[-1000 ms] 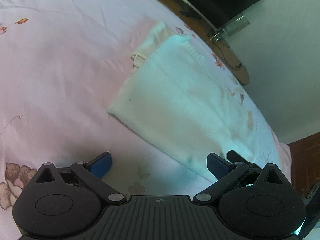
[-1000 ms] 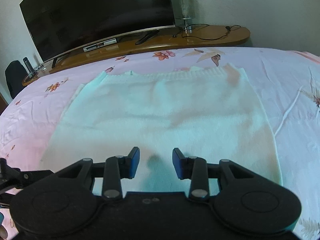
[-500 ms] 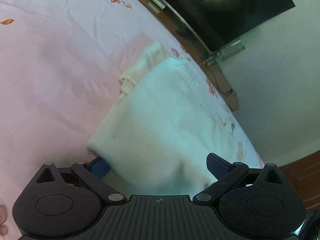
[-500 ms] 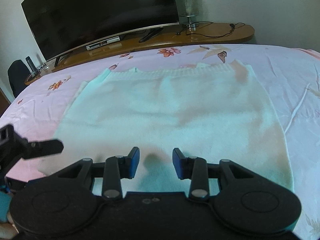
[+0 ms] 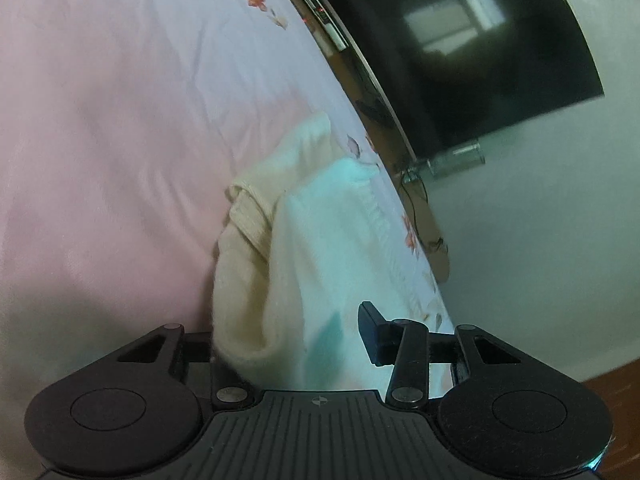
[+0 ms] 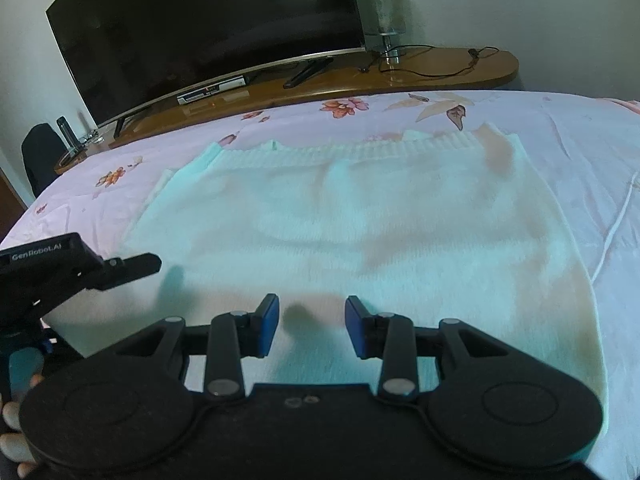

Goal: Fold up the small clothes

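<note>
The white knit garment (image 6: 360, 232) lies spread flat on the pink flowered bedsheet (image 6: 580, 128), its ribbed hem at the far side from me, towards the TV stand (image 6: 440, 76). I judge I am at the start of a fold: taking hold of the near edge with both tongs so it can be carried over towards the hem.

My left gripper (image 5: 292, 336) has just been closing, and the garment's near left corner is bunched up between its jaws; one pad is hidden behind the cloth, so I cannot tell whether the pinch is firm yet.

My right gripper (image 6: 312, 326) stands partly spread over the near edge. A small raised bit of cloth sits in the gap, touching neither blue pad (image 6: 268, 320), so it holds nothing.

Next, I think, the right one must sink and bite that edge. Then both lift together, level, so the soft knit does not sag or skew.
</note>
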A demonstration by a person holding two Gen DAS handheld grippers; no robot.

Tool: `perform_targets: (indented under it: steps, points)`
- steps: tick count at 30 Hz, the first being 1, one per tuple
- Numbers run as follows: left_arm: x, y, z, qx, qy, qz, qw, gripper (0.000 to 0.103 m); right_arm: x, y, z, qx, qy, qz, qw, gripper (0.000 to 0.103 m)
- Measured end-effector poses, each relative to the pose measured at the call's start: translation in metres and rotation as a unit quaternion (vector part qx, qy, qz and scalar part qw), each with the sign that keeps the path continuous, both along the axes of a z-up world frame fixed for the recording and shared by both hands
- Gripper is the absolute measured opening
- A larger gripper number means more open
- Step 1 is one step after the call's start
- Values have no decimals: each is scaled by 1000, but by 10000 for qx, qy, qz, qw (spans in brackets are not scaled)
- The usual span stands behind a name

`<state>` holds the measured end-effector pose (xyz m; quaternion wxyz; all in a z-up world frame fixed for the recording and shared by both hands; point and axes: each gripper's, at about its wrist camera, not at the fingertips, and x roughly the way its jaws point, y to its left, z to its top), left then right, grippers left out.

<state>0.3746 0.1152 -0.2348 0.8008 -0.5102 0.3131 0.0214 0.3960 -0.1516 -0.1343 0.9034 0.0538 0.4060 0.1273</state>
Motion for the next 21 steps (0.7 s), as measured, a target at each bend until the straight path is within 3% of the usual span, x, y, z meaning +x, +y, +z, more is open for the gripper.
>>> perform_targets:
  steps: [7, 8, 9, 13, 21]
  points:
    - [14, -9, -1, 150, 33, 148, 9998, 43, 11, 2, 2, -27, -101, 33, 9999, 36]
    - [16, -12, -1, 217, 71, 157, 9996, 33, 14, 2, 2, -30, -112, 14, 9999, 36]
    - [19, -15, 0, 337, 160, 161, 9992, 13, 16, 3, 2, -33, -124, -2, 9999, 36]
    - [15, -14, -4, 287, 202, 275, 9990, 13, 21, 6, -1, -111, -123, 81, 9998, 37]
    - [13, -20, 17, 851, -71, 97, 9963, 12, 32, 5, 7, -323, -414, 18, 9986, 35]
